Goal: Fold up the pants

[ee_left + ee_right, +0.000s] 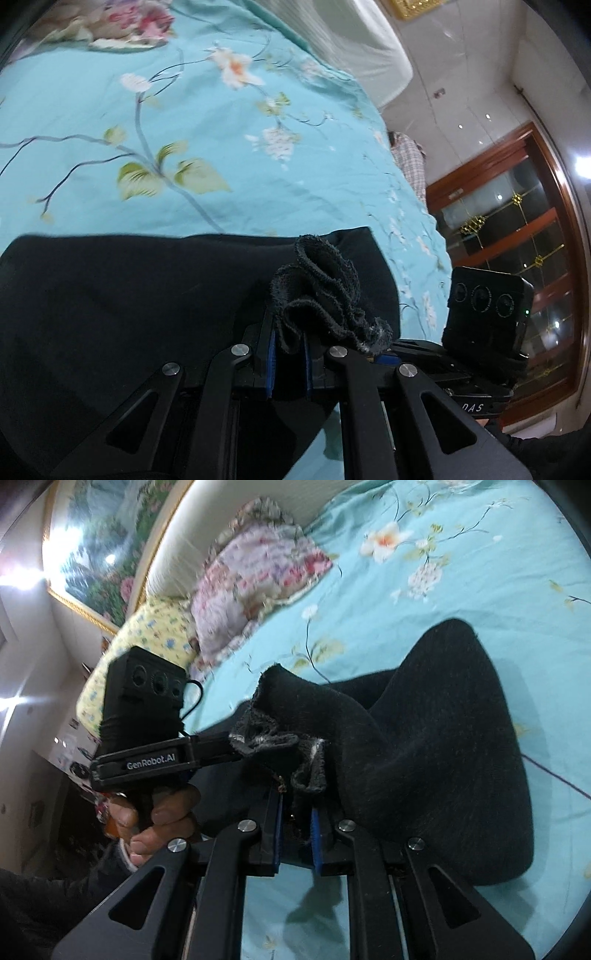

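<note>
Both claws (290, 354) clamped on pants (110, 295) hem.

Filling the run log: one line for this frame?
left gripper: shut on pants | right gripper: shut on pants | bedsheet: under pants

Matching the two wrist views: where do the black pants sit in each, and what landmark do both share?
Left wrist: pants span the lower left, their frayed edge bunched in the left gripper at lower centre.
Right wrist: pants fill centre-right, rising from the right gripper.
Shared landmark: the turquoise floral bedsheet.
</note>
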{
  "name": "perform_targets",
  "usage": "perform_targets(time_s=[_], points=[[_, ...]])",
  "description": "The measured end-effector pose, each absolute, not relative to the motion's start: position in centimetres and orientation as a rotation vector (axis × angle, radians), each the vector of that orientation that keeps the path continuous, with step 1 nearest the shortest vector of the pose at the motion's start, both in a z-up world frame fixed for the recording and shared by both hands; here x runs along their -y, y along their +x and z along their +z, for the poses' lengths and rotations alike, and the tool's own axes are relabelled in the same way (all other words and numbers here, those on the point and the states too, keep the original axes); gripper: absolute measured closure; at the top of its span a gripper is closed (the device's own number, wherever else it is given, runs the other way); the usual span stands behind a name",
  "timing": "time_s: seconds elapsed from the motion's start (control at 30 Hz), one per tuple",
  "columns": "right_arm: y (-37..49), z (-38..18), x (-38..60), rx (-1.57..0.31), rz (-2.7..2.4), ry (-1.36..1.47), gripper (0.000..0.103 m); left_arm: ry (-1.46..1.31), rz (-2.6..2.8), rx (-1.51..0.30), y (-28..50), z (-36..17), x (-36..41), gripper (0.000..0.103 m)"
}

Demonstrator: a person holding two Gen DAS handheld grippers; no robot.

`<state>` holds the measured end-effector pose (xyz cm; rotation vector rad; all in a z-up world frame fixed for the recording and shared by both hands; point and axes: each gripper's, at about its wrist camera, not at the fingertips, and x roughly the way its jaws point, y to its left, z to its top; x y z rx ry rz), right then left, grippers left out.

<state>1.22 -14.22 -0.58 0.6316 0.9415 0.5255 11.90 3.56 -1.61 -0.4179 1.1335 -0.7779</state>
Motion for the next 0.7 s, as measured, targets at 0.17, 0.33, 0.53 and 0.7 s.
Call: perform_targets(time_s=[0.17,0.33,0.53,0.7], points=[[1.5,-0.9,13.5,-0.963,0.525,0.6,0.074,-0.424,-0.738,-1.125,11.1,-1.8,-4.6,0.093],[1.1,-0.2,12.7,-0.954,0.555,0.562,0.058,-0.441,-0.689,-1.099,10.5,-1.4,-5.8,0.088],[0.7,0.1,11.8,-0.968,0.57,0.531,0.055,-0.47,-0.622,-1.077,8.9,-1.0,-8.0,0.077],[0.5,0.8,11.0,-0.971,0.597,0.511,0.053,-0.498,-0.557,-1.052,7.6,-0.7,-10.0,0.072]])
